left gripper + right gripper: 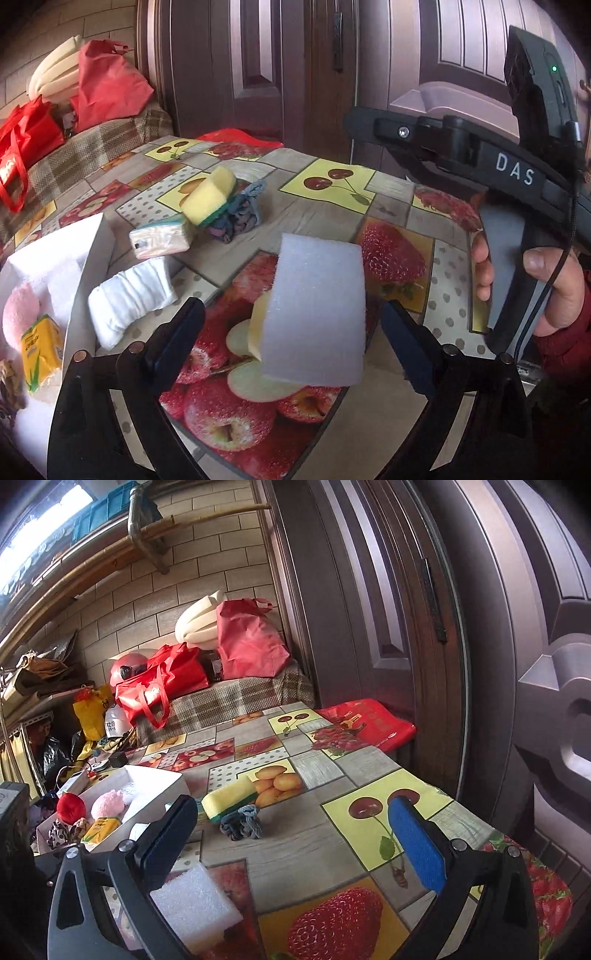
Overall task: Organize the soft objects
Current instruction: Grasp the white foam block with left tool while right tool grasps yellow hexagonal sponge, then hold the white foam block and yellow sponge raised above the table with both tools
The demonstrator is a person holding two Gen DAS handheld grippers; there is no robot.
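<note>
A white foam block (317,314) stands tilted on the fruit-print tablecloth (332,206), between the wide-open fingers of my left gripper (291,347), touching neither. It also shows in the right wrist view (195,912), low and left of my right gripper (295,849), which is open and empty above the table. A rolled white cloth (129,299), a tissue pack (159,240), a yellow-green sponge (210,195) and a blue-grey scrunchie (240,214) lie on the table. A white box (88,258) at left holds a pink puff (18,314) and a yellow pack (38,350).
The right gripper's black body (498,166) and the hand holding it fill the right side of the left wrist view. A dark door (369,627) stands behind the table. Red bags (159,686) sit on a checked bench to the left. The table edge runs along the right.
</note>
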